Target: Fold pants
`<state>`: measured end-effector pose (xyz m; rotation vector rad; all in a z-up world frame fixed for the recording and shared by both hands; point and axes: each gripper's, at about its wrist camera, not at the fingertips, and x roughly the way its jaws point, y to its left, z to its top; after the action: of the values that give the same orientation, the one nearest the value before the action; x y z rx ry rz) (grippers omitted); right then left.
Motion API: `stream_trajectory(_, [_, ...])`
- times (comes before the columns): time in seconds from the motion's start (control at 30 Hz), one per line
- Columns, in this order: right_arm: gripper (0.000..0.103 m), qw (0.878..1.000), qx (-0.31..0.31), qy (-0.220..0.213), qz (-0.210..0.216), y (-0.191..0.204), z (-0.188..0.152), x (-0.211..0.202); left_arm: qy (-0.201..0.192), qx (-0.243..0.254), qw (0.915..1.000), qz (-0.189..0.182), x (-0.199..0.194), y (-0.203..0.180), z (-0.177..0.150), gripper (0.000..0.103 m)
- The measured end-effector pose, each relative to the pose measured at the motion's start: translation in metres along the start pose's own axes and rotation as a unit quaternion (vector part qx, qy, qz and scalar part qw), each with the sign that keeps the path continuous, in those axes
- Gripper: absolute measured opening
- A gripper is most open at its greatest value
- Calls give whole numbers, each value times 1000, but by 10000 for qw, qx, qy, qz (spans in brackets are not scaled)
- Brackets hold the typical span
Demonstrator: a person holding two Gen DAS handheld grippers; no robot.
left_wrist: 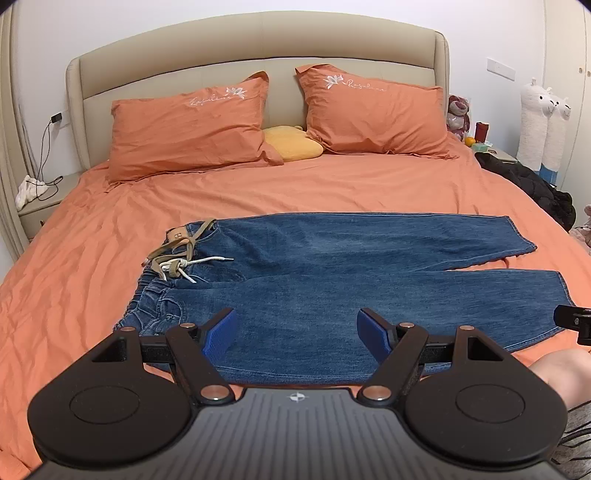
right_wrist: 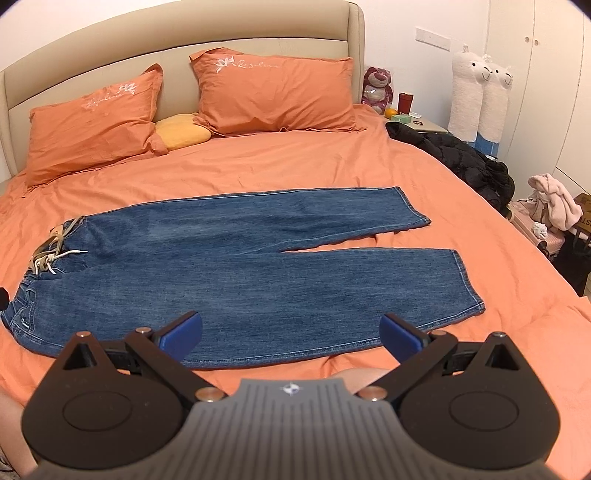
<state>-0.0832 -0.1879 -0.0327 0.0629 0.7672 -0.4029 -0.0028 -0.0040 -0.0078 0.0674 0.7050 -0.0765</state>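
Jaws wide apart on left gripper (left_wrist: 297, 328) and right gripper (right_wrist: 290, 330), both empty, above jeans (right_wrist: 229, 266) lying flat on bed (right_wrist: 258, 162)

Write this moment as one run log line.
blue denim pants: flat, unfolded on orange bed sheet | left gripper: open, empty | right gripper: open, empty

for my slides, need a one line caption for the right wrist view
Open right gripper poised over blue jeans spread flat on an orange bed.

Beige headboard (left_wrist: 258, 40), white wall (left_wrist: 480, 29), nightstand (left_wrist: 40, 206)
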Motion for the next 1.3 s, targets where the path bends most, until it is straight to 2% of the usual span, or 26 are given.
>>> stream_trajectory(1.3, [98,9999,-93,-42,-21,5,-3,-12,-51,-15,10000,-41,-10,1,1,87])
